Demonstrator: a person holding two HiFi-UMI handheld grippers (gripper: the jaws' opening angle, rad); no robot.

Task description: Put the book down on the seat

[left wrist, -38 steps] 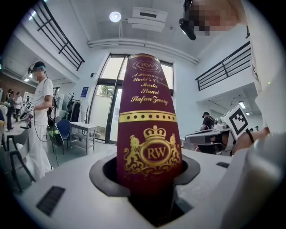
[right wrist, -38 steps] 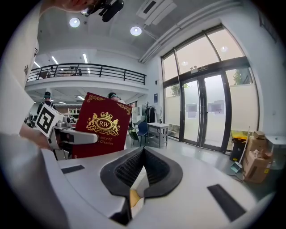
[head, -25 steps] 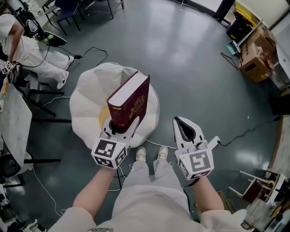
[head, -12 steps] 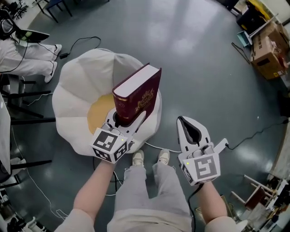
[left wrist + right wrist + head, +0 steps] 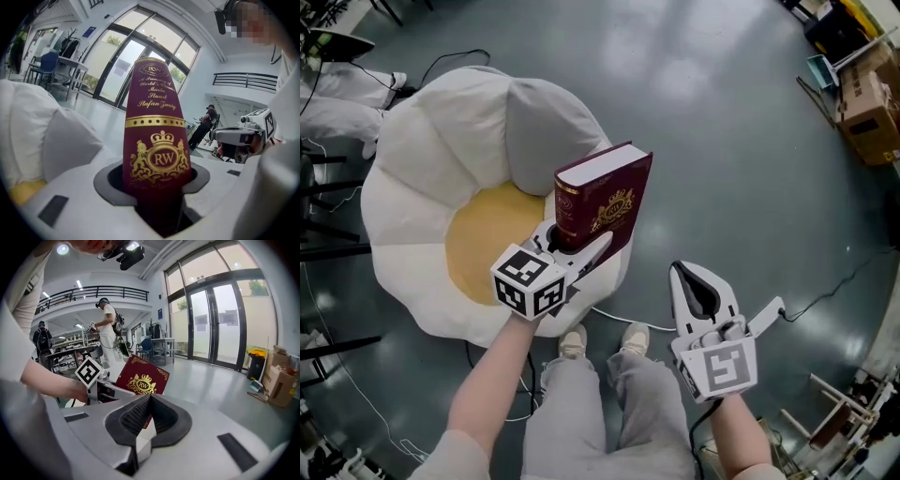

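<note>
Jaws grip book (image 5: pixel 605 199) above seat's (image 5: pixel 441 159) near edge.

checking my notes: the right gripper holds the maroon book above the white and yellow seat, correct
No. The left gripper, not the right, holds the maroon book above the white and yellow seat; the head view shows it. The right gripper is shut and empty.

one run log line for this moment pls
left gripper: shut on book | book: upright over seat edge, not down | right gripper: shut, empty
</note>
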